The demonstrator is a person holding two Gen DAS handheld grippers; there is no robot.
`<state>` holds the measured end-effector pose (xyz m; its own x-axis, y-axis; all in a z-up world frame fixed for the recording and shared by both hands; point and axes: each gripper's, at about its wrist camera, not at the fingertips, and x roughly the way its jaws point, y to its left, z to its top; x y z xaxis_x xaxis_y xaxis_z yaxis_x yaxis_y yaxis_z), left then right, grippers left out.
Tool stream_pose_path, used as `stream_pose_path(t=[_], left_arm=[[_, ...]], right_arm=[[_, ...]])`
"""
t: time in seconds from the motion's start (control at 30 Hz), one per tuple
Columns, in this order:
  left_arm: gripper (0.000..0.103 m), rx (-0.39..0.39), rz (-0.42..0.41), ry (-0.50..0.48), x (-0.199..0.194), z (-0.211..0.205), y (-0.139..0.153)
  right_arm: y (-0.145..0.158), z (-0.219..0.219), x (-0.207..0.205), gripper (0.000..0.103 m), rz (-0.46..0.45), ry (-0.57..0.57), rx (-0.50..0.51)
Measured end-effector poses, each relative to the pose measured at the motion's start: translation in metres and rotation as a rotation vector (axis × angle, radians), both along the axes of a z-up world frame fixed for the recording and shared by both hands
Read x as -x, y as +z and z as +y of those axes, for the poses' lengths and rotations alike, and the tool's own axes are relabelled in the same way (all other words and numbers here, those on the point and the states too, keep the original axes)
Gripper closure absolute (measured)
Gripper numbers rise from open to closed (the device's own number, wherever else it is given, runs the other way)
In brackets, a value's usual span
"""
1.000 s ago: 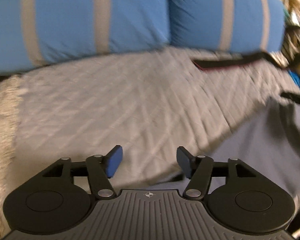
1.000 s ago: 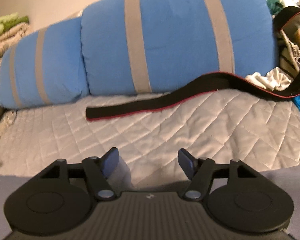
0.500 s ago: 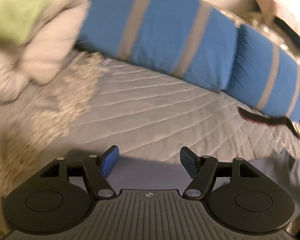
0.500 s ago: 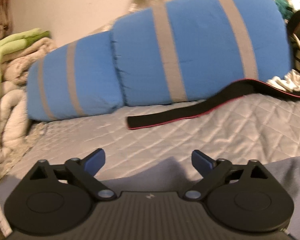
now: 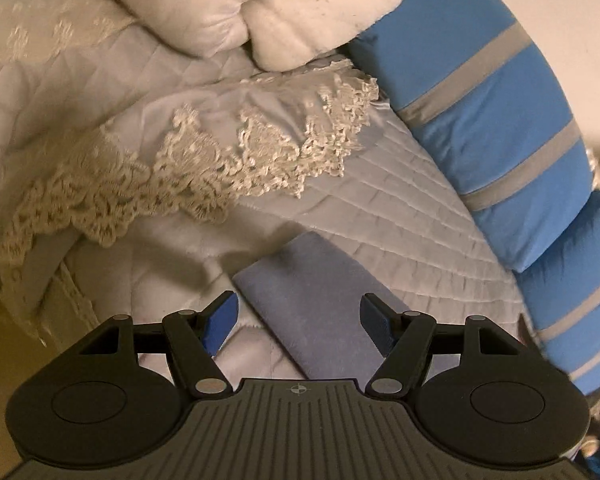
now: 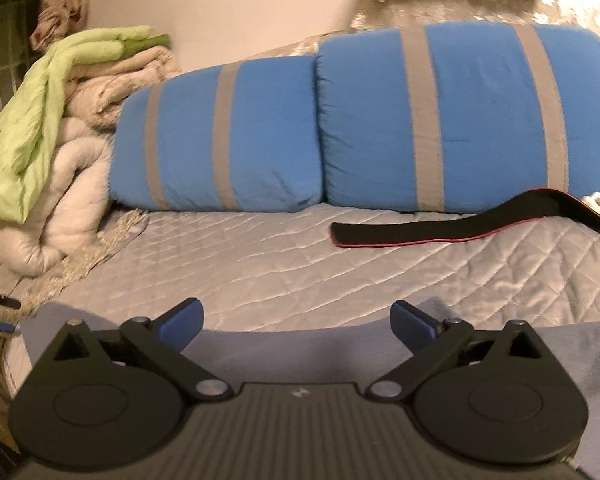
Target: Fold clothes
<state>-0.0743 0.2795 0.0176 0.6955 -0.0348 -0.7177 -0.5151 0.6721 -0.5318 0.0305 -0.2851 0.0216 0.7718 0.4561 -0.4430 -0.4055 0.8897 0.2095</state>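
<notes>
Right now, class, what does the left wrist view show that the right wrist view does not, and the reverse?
Only the left wrist view shows the cream lace-edged cloth in close detail. Only the right wrist view shows the black red-edged strap and lime-green blanket. Both share the flat grey-blue garment, blue grey-striped pillows, quilted grey bedspread, and an open claw: left claw, right claw.

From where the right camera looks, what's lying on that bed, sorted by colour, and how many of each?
Blue with grey stripes: 2, one pillow and another pillow.
Black with red edging: 1, a strap.
Lavender-grey: 1, a garment under the open right gripper.
Light green: 1, a blanket.
Cream: 1, a bundled comforter.
Total: 6.
</notes>
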Motion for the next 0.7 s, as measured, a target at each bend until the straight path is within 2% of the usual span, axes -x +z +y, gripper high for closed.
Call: stream_pose_path(t=[0.13, 0.23, 0.3, 0.4, 0.53, 0.6, 0.7], left_arm=[[0.037, -0.015, -0.053, -0.009, -0.003, 0.003, 0.003], [0.037, -0.124, -0.057, -0.042, -0.019, -0.004, 0.011], [0.037, -0.182, -0.057, -0.098, -0.035, -0.008, 0.012], [0.037, -0.210, -0.054, -0.168, -0.054, -0.011, 0.007], [0.039, -0.261, -0.015, -0.185, -0.070, -0.011, 0.000], [0.044, -0.258, -0.012, -0.197, -0.076, -0.010, -0.004], [0.062, -0.257, 0.001, -0.234, -0.082, -0.011, -0.009]], right_arm=[[0.001, 0.014, 0.004, 0.000, -0.016, 0.033, 0.034], [0.001, 0.021, 0.005, 0.000, -0.022, 0.053, 0.051], [0.000, 0.023, 0.006, 0.000, -0.023, 0.063, 0.062], [-0.001, 0.024, 0.006, 0.000, -0.024, 0.068, 0.073], [-0.004, 0.022, 0.004, 0.000, -0.013, 0.062, 0.069], [-0.004, 0.021, 0.003, 0.000, -0.009, 0.059, 0.063], [-0.004, 0.022, 0.002, 0.000, -0.009, 0.069, 0.059]])
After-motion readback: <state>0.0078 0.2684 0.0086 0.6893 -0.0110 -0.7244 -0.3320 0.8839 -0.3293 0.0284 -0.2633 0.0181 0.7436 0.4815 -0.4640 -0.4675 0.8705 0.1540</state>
